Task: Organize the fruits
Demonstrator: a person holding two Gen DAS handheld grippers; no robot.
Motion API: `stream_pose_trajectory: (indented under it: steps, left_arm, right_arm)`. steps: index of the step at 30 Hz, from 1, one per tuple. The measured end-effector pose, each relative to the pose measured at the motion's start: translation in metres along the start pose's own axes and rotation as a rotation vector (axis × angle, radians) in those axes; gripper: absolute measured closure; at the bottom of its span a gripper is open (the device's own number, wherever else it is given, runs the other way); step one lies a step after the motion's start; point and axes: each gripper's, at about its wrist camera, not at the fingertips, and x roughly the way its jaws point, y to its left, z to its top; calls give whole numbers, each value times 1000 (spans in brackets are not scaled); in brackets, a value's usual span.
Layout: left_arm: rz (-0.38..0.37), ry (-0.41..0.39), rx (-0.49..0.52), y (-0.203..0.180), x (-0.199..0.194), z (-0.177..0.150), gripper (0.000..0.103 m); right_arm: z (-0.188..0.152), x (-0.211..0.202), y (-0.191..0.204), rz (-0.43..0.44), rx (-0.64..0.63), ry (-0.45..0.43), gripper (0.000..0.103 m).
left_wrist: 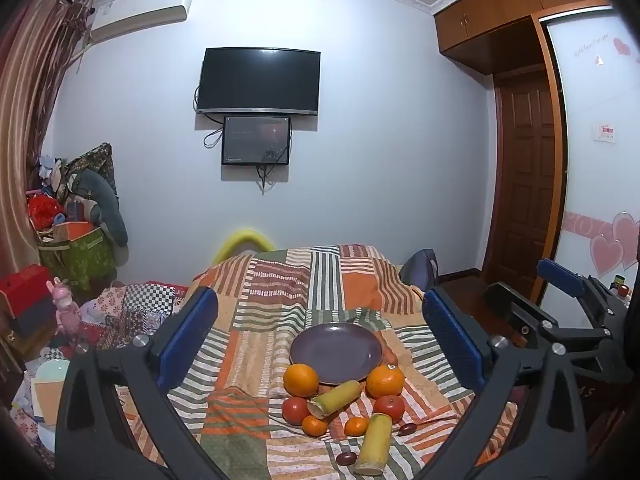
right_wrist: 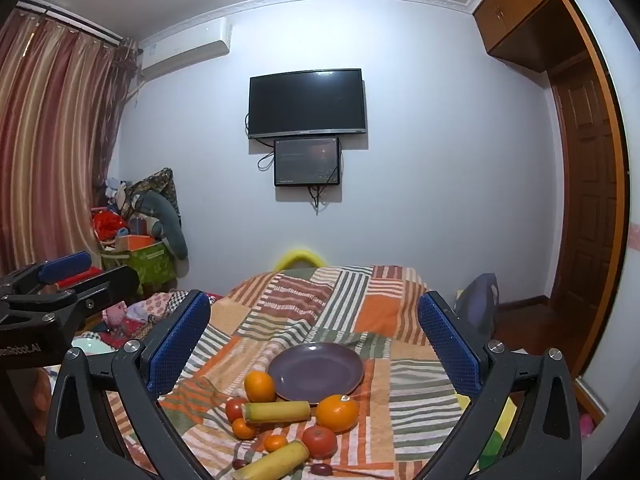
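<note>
Both tools stood fully open and empty above the bed (left_wrist: 280, 280). The fruit lay ahead and below, clustered against the near rim of the empty purple plate (left_wrist: 336, 347). Right tool (right_wrist: 314, 344) centred on the plate; left tool (left_wrist: 320, 340) likewise, neither evidently nearer.

Home bedroom, patchwork-covered bed (left_wrist: 280, 300) at six o'clock, wall-mounted television (left_wrist: 259, 81) at twelve, curtains (right_wrist: 52, 140) at nine, wardrobe (left_wrist: 592, 140) at three

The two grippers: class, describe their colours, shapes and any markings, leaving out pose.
Each gripper, left and right, has black angular finger arms with triangular cut-outs, silver round bolts and long blue textured pads. White lettering marks the left gripper's black body. No sleeves or cables show.
</note>
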Motion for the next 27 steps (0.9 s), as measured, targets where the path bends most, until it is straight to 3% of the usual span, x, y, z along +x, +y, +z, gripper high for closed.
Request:
stream_pose_trajectory:
  steps: [27]
  left_arm:
    - [-8,23,-2,1,6,-4,0]
  right_arm:
    - [3,-3,-6,-15,34,12,0]
